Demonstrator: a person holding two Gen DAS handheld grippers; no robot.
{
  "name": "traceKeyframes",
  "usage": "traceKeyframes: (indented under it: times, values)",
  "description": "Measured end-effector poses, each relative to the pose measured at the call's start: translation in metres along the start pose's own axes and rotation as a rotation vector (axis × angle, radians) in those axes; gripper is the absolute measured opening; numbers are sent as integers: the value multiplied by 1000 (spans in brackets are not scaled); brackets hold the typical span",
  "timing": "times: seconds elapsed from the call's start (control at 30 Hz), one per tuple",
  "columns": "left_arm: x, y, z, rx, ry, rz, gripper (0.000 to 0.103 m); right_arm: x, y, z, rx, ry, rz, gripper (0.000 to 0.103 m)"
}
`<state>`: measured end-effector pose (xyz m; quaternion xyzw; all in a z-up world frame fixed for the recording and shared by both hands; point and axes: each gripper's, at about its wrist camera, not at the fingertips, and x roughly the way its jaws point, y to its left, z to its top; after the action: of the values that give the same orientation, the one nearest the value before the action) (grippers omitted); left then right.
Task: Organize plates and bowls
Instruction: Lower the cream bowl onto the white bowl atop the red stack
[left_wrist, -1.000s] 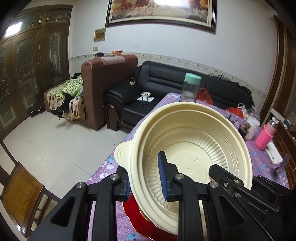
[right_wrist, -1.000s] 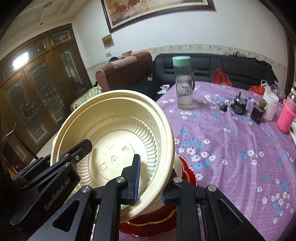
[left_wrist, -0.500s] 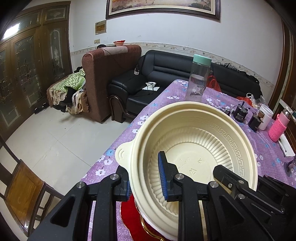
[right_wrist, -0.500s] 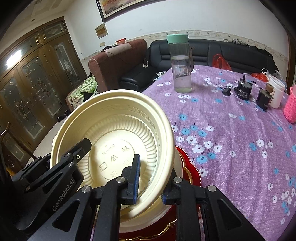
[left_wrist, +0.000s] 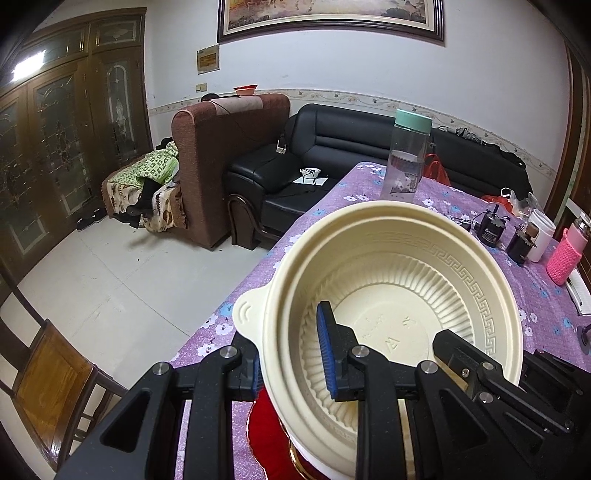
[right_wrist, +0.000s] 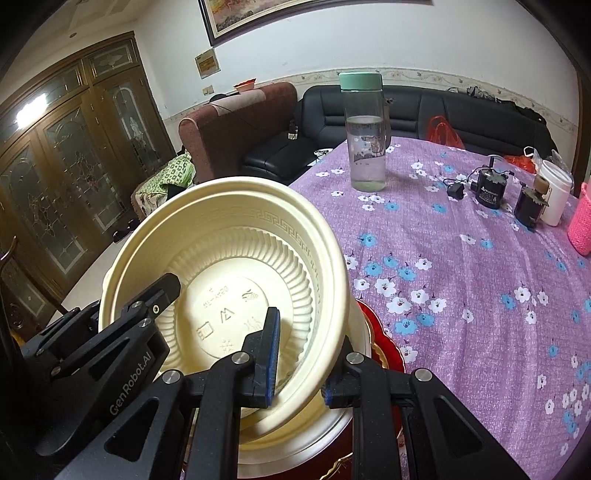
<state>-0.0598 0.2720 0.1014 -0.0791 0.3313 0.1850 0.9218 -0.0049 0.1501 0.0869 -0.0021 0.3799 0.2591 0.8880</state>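
Both claws (left_wrist: 291, 358) (right_wrist: 299, 360) clamp cream bowl (left_wrist: 399, 295); bowl empty.

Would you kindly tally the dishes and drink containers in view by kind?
Cream bowls: 2
Red plate: 1
Bottles: 2, clear bottle and pink-sleeved bottle
White cup: 1
Total: 6

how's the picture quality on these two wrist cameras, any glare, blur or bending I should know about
Left wrist view: heavy fisheye bending, with dark vignetted corners; a ceiling light glares on the wooden doors; the cream bowl and the left gripper are sharp. Right wrist view: the same curvature bows the sofa, there is similar glare on the doors, and the water bottle and the right gripper are crisp.
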Motion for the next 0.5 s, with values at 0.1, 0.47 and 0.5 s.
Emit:
traceKeyframes:
  times: [0.1, 0.47, 0.5]
  values:
    - [-3, 3, 0, -15, -1, -11, 24, 1, 2, -1, -14, -5, -9, 21]
    - [-21, 16, 1, -59, -38, -10, 57, -2, 1, -2, 13, -29, 1, 21]
    - [-22, 18, 0, -63, -38, -12, 60, -4, 1, -1, 17, -38, 5, 24]
